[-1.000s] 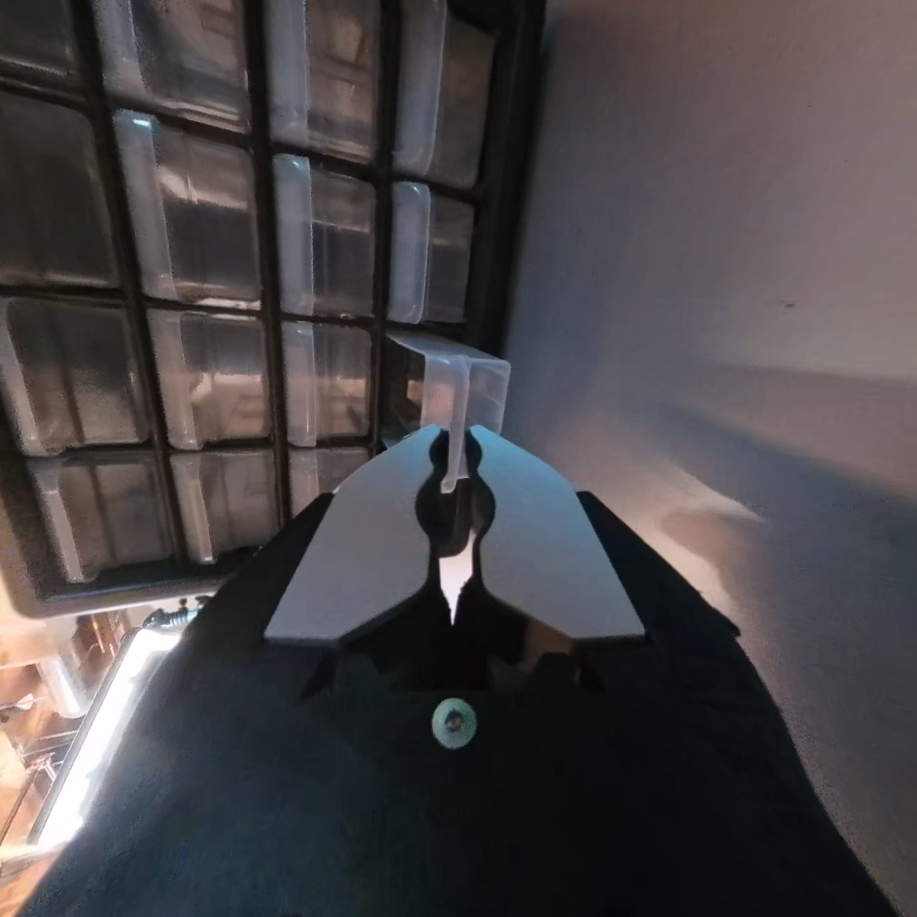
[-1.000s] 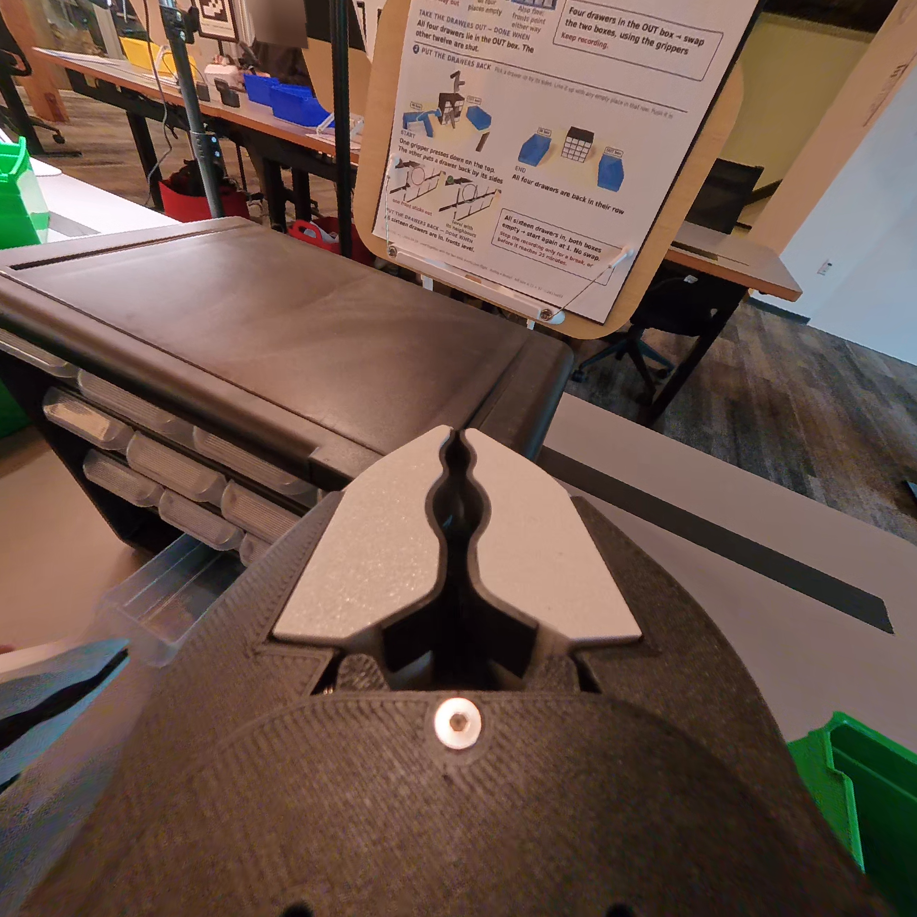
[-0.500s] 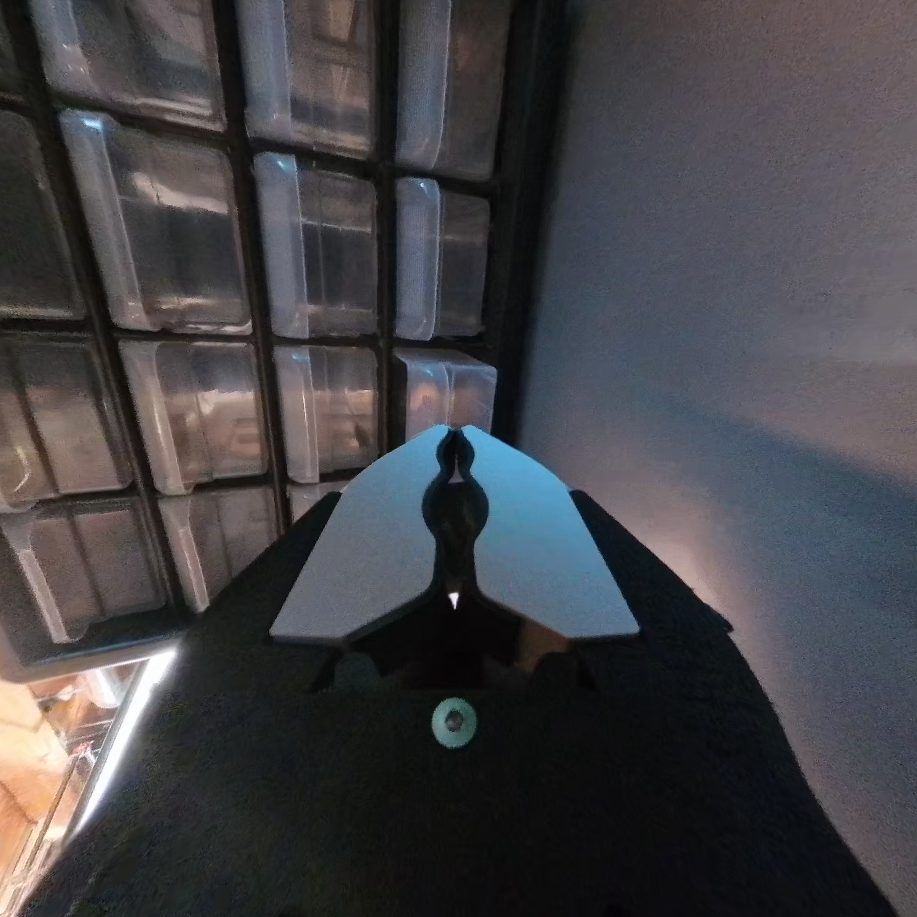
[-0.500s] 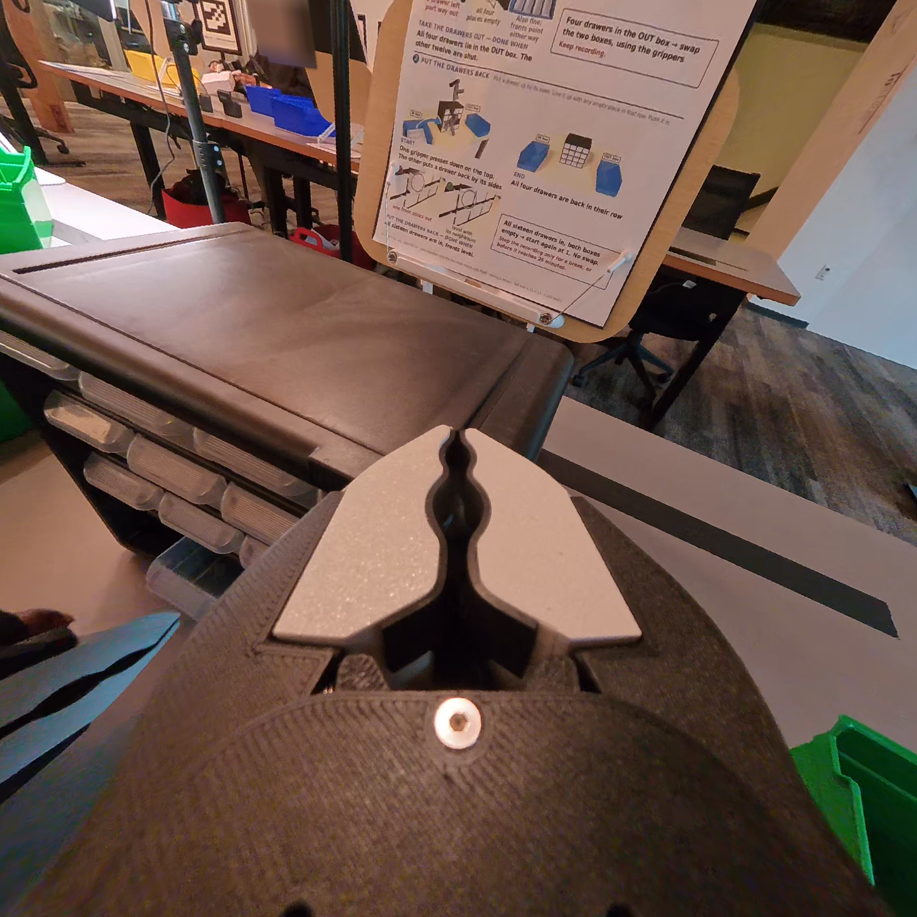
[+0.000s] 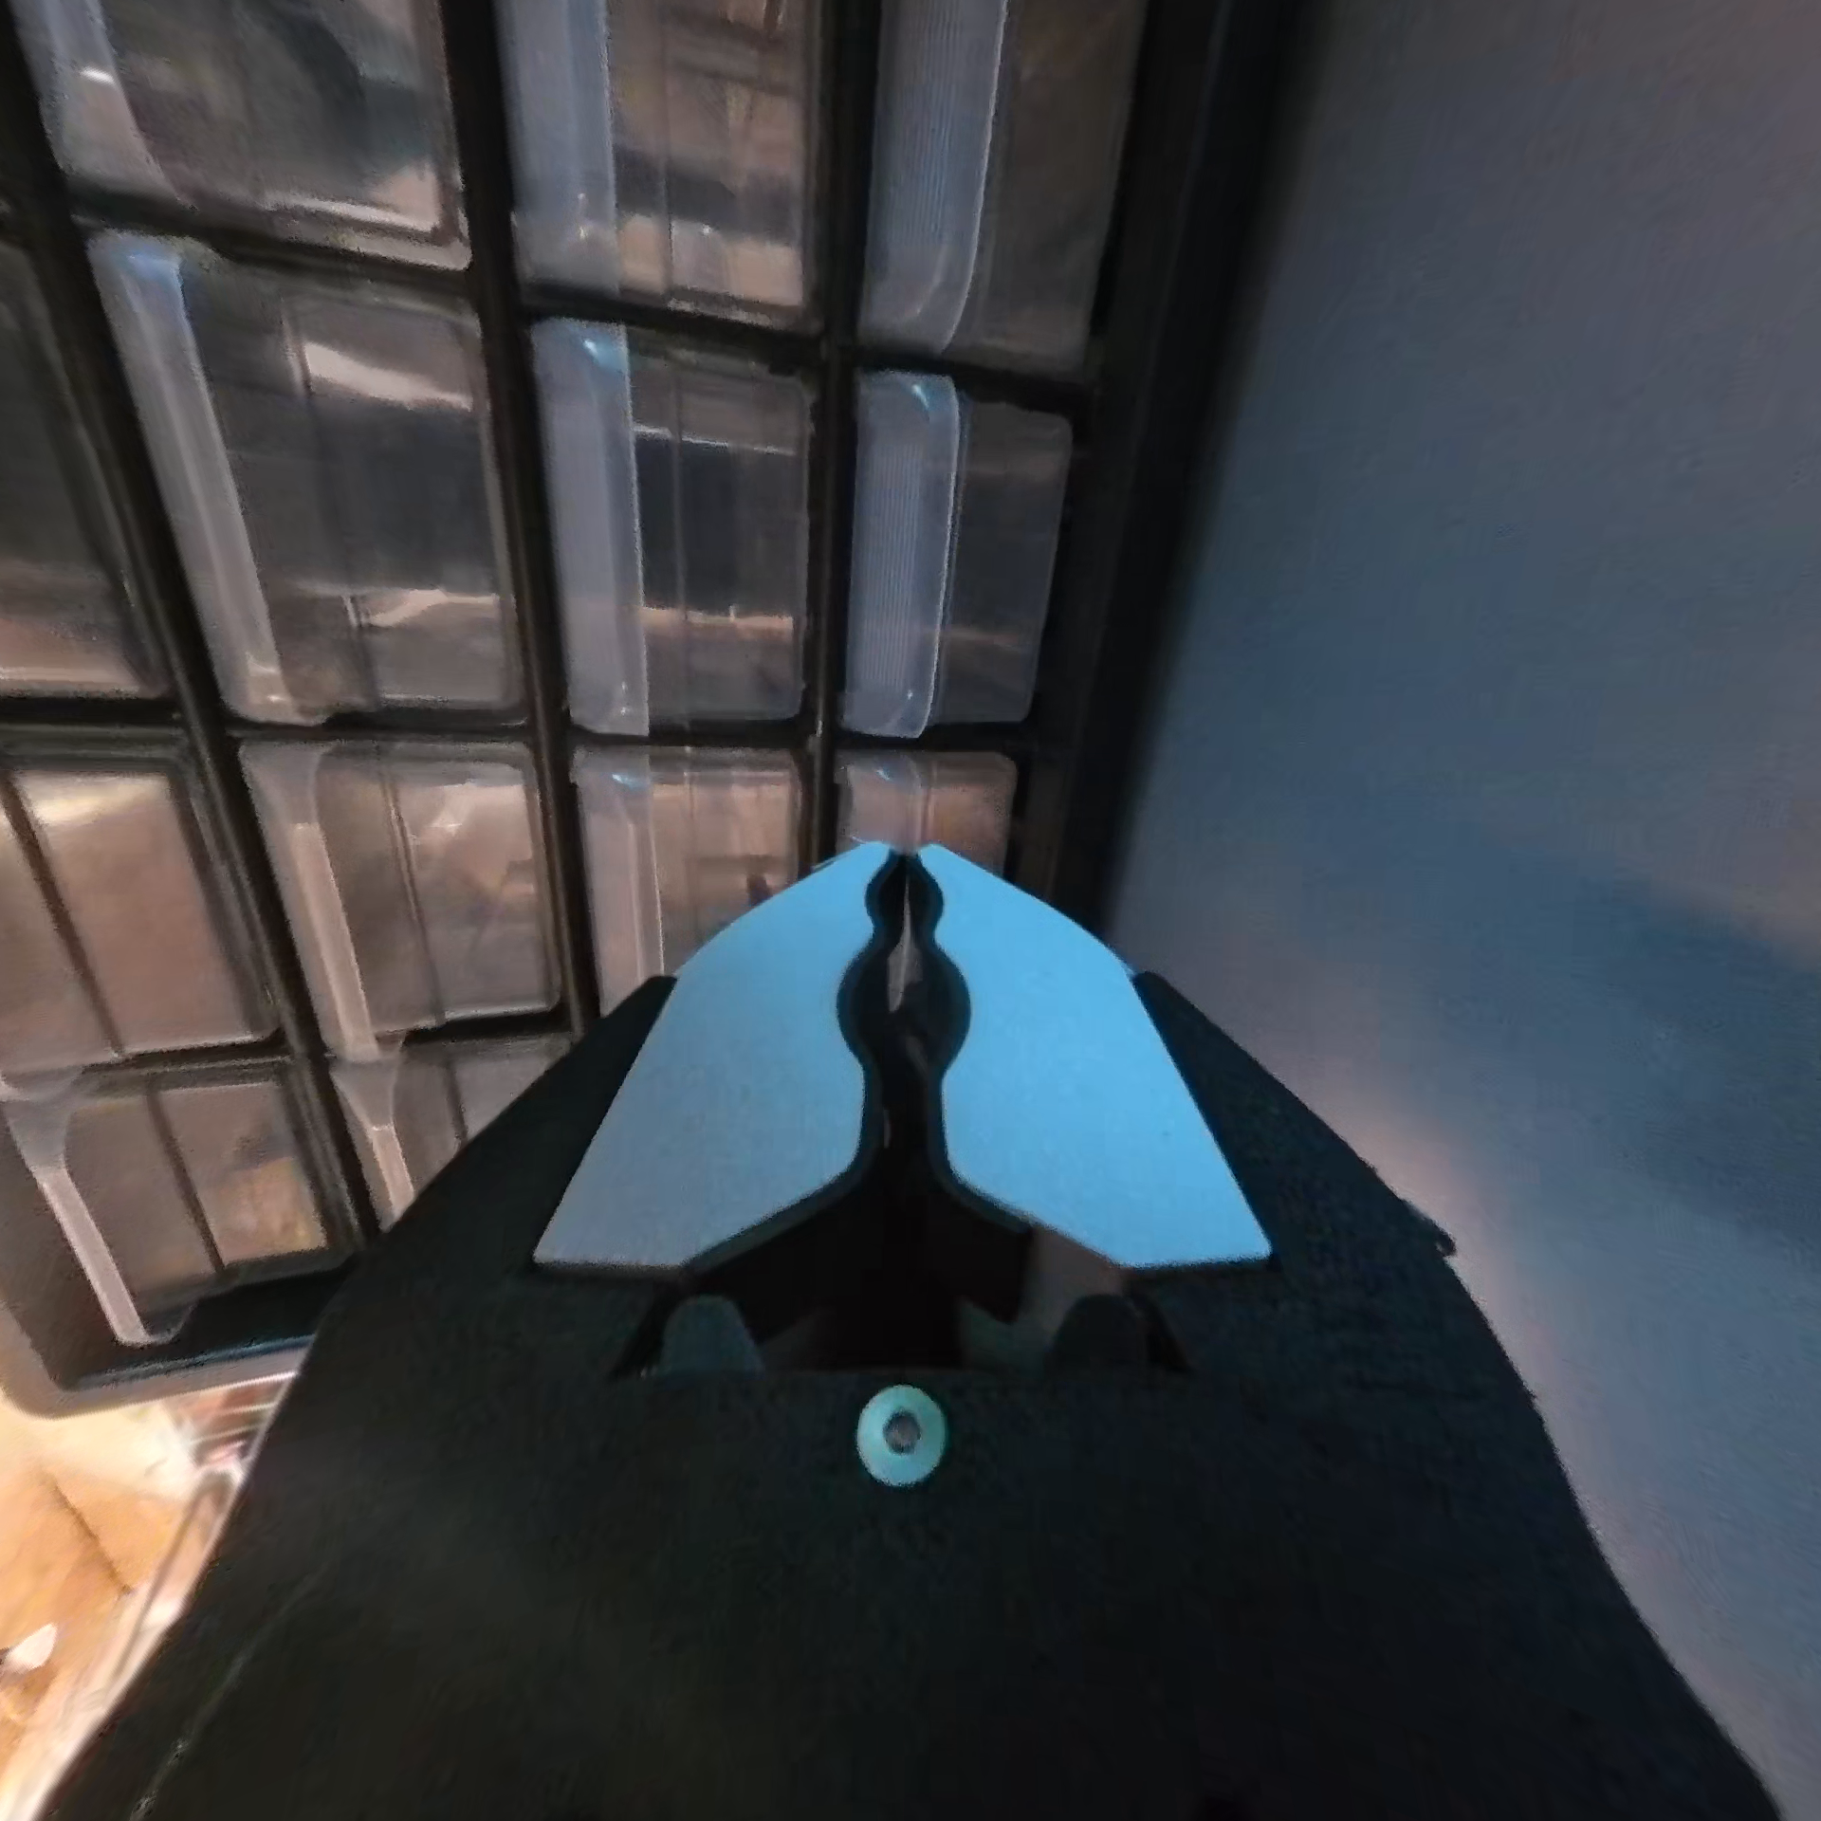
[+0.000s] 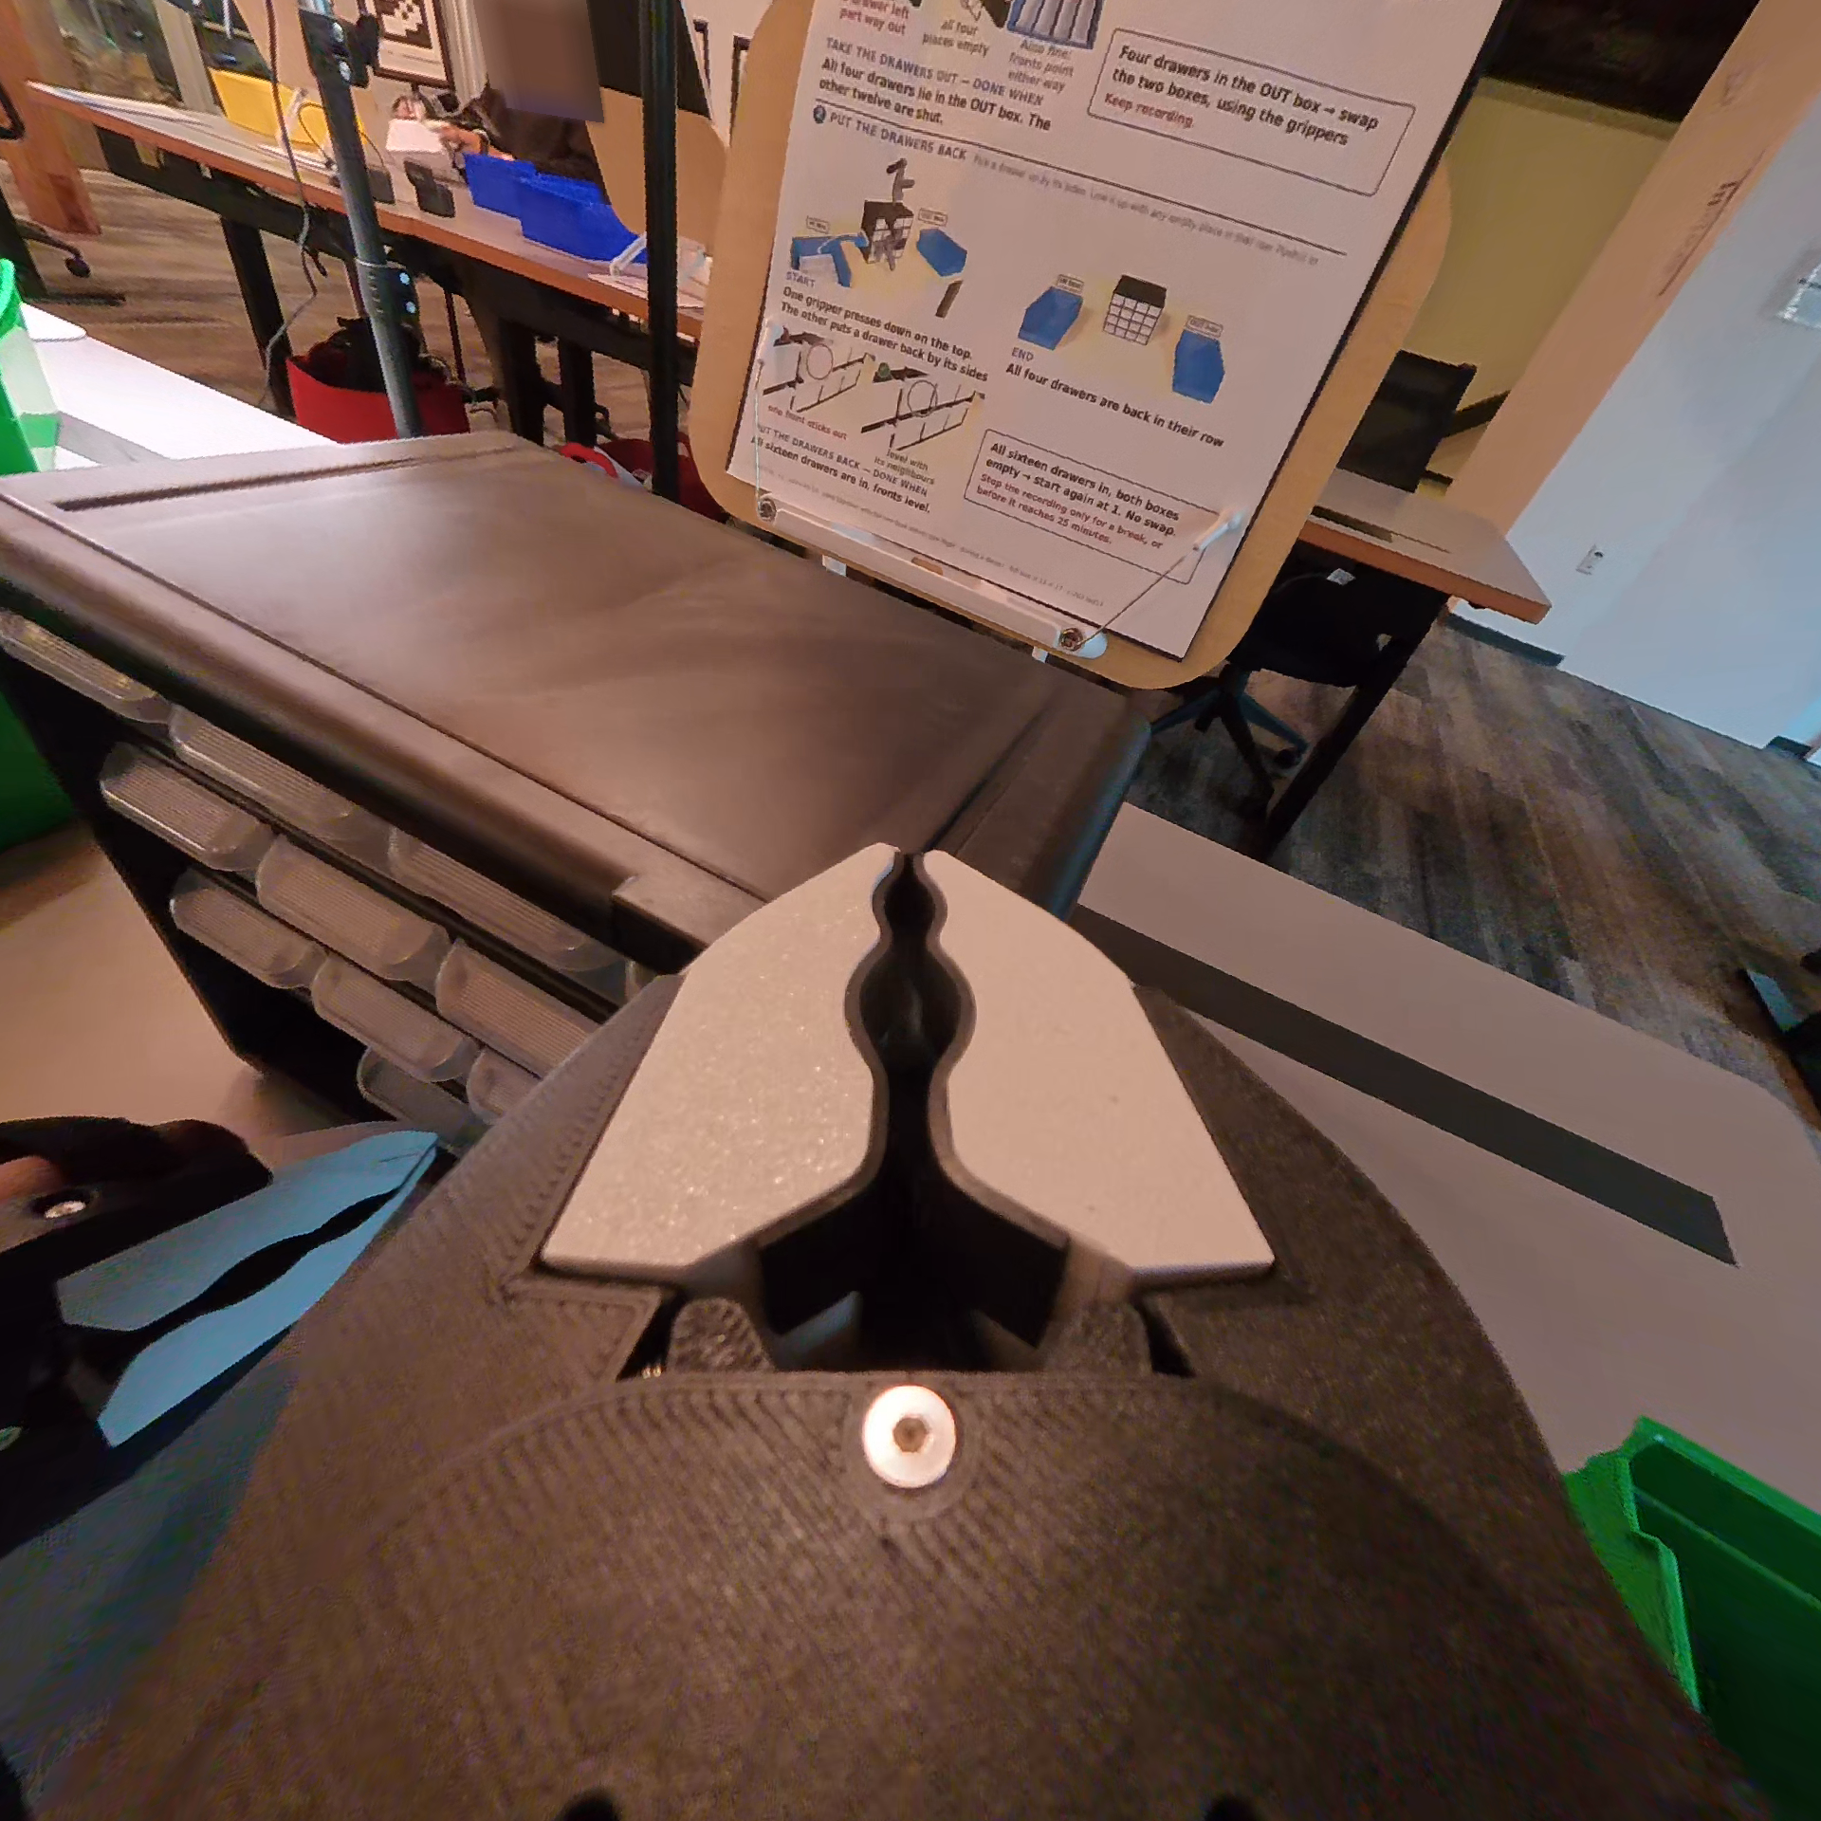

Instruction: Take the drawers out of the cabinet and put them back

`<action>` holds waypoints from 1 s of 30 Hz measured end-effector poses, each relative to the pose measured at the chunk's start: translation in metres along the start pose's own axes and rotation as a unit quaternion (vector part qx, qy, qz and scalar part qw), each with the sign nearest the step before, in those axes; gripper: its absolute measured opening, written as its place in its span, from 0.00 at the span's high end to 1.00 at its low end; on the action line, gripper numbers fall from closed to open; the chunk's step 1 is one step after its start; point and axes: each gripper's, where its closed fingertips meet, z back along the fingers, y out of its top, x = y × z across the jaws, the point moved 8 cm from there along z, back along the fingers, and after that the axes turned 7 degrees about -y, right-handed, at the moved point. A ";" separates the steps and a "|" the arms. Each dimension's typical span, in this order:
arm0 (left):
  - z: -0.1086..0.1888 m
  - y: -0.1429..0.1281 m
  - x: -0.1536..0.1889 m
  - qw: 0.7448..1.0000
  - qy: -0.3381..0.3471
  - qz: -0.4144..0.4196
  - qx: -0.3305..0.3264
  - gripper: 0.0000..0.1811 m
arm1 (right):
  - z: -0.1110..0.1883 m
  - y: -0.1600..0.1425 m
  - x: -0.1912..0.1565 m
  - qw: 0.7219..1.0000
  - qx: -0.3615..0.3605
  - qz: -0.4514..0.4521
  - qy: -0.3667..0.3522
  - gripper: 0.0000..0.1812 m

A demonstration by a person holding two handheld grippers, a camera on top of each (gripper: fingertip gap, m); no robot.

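Note:
The black cabinet (image 6: 591,670) holds rows of clear plastic drawers; in the left wrist view (image 5: 838,591) it fills the upper left, turned sideways. The clear drawer (image 5: 926,803) at the cabinet's bottom right corner sits in its slot, level with its neighbours. My left gripper (image 5: 905,855) is shut, its tips right in front of that drawer's face. It also shows at the lower left of the right wrist view (image 6: 424,1148). My right gripper (image 6: 907,855) is shut and empty over the front right corner of the cabinet top.
The cabinet stands on a grey table (image 6: 1478,1232) with a dark stripe (image 6: 1429,1084). A green bin (image 6: 1715,1577) is at the lower right, another green thing (image 6: 20,769) at the far left. An instruction board (image 6: 1084,296) stands behind the cabinet.
The corner drawer stuck out with its handle between my left fingers; now it is pushed in flush. My left gripper closed fully and moved toward the cabinet. My right gripper barely moved.

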 end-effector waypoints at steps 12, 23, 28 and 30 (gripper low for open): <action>0.125 -0.025 -0.037 0.968 -0.065 0.213 0.114 0.90 | 0.000 0.000 0.000 1.000 0.001 0.001 0.000 1.00; 0.242 -0.303 -0.053 0.815 0.097 0.549 -0.154 0.80 | 0.068 -0.014 -0.016 0.993 0.028 -0.090 0.077 0.79; 0.232 -0.360 -0.009 0.756 0.023 0.626 -0.187 0.80 | 0.119 -0.064 -0.036 0.966 0.037 -0.200 0.158 0.76; 0.224 -0.367 0.000 0.745 0.001 0.645 -0.169 0.80 | 0.135 -0.085 -0.042 0.957 0.020 -0.221 0.186 0.74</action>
